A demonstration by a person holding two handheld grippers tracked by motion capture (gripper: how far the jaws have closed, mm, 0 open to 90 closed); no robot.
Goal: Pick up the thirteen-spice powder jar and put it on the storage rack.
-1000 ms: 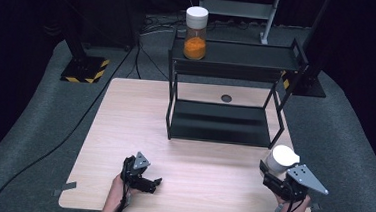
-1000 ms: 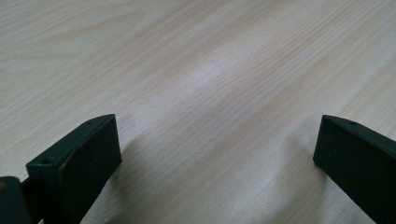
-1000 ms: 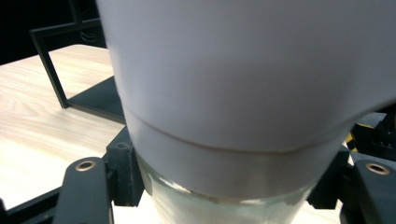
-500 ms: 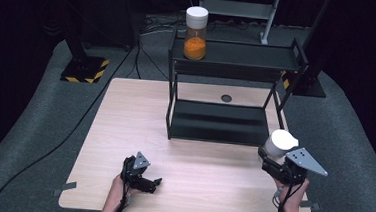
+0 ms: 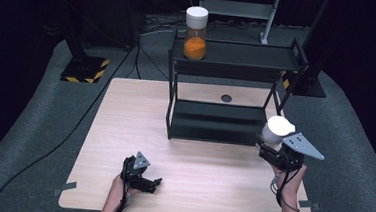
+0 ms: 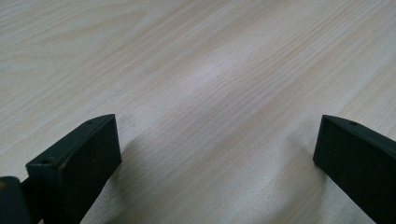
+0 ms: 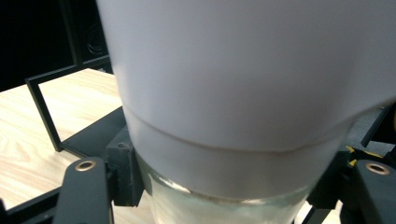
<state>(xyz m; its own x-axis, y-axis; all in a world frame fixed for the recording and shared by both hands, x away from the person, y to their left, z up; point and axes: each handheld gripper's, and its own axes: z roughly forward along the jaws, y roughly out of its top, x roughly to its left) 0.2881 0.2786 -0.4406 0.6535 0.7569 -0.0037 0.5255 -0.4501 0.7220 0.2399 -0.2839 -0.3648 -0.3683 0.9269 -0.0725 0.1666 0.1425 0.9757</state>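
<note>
White-capped jar [image 5: 276, 130] sits pinched between the right gripper [image 5: 273, 151] jaws, just before the black shelf [image 5: 215, 122]; left gripper [image 5: 143, 179] spread wide over bare table [image 5: 124, 121].

Your shelf rack [image 5: 227, 121] stands at the table's [image 5: 124, 131] far side; one jar [image 5: 196, 26] sits on its top-left, another jar [image 5: 276, 131] by its front-right corner.

In the right gripper view the white-lidded jar [image 7: 243, 93] is cut off at twelve and six o'clock, so its contents stay unseen (the glass looks frosted). The black shelf rack [image 7: 88, 135] is half hidden behind it.
</note>
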